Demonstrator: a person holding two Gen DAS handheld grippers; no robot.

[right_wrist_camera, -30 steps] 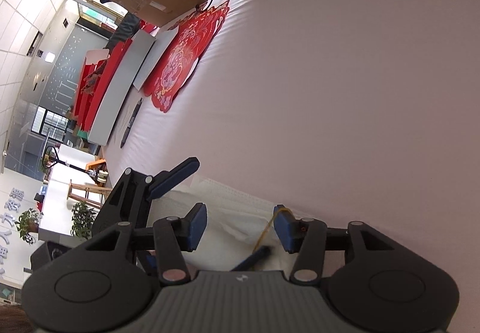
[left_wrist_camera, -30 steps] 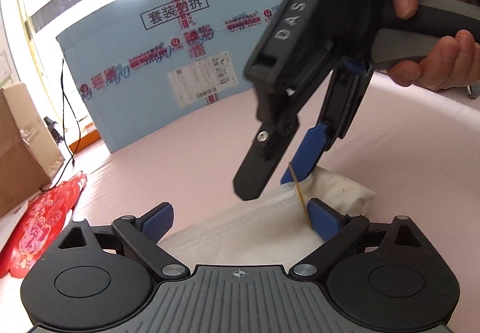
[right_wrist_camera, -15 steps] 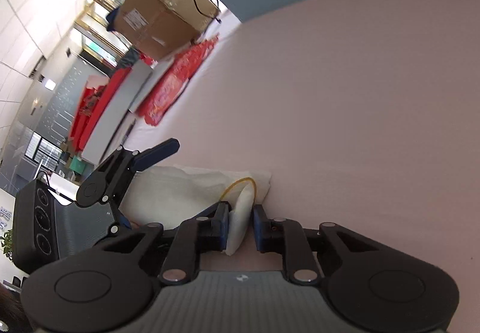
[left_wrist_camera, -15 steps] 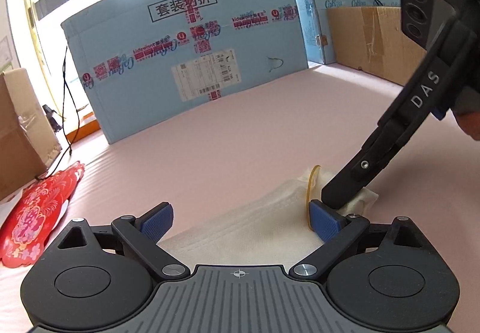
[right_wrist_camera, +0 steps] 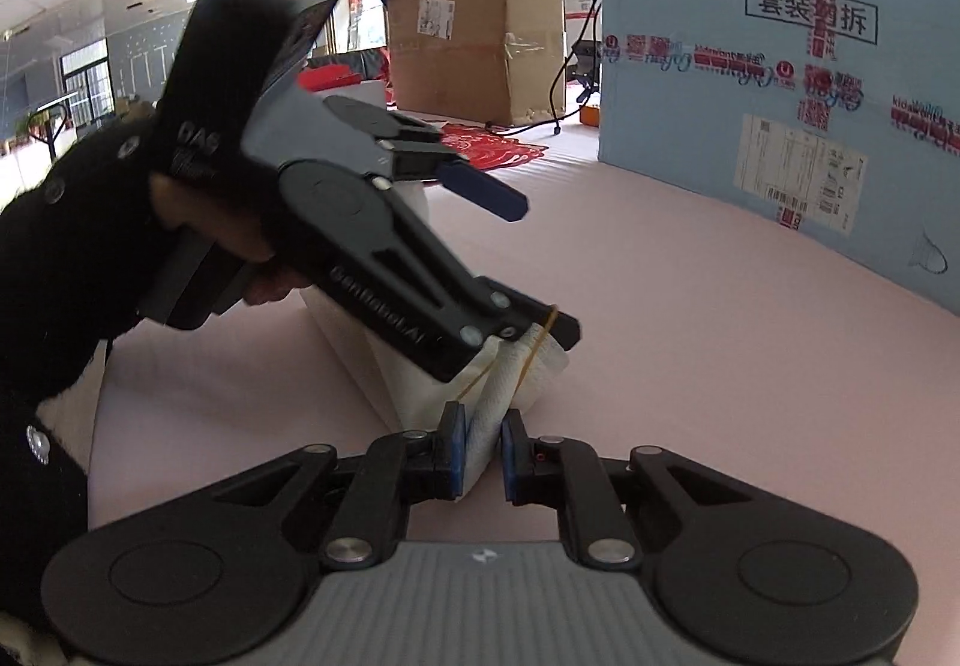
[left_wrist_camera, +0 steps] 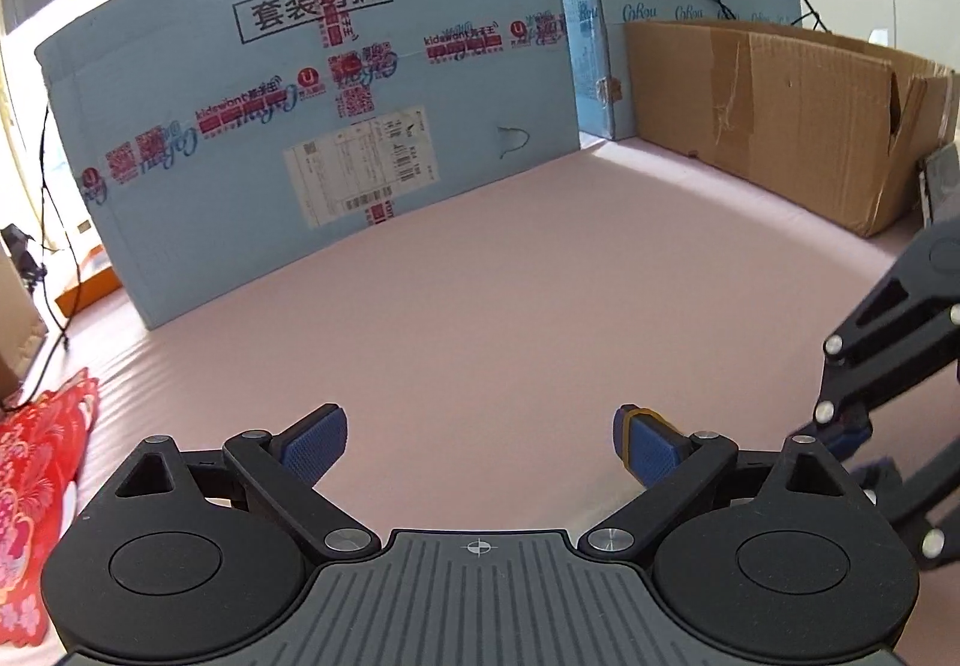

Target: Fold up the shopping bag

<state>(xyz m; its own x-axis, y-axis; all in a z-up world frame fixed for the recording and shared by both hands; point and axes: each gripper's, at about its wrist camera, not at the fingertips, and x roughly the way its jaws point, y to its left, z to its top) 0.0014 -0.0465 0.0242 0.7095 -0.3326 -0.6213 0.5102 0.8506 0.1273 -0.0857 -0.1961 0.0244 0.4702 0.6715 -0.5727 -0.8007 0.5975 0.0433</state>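
The folded white shopping bag (right_wrist_camera: pixel 516 384) lies rolled on the pink table. My right gripper (right_wrist_camera: pixel 478 447) is shut on its near end. A yellow rubber band (right_wrist_camera: pixel 528 357) stretches from the bag up to the right finger of my left gripper (right_wrist_camera: pixel 543 276), which is open above the bag. In the left wrist view my left gripper (left_wrist_camera: pixel 480 441) is open wide with the yellow band (left_wrist_camera: pixel 626 441) looped around its right fingertip (left_wrist_camera: pixel 651 447); the bag is almost hidden below it. Part of the right gripper (left_wrist_camera: pixel 870 408) shows at the right edge.
A large light-blue carton (left_wrist_camera: pixel 336 138) stands at the back of the pink table (left_wrist_camera: pixel 510 318), with a brown cardboard box (left_wrist_camera: pixel 780 114) to its right. Red paper decorations (left_wrist_camera: pixel 36 480) lie at the left. Another brown box (right_wrist_camera: pixel 480 42) stands far behind.
The right gripper has swung down to table level and stays shut on the bag's end. The left gripper tilted up; the band now sits around its right fingertip and the bag dropped out of its view.
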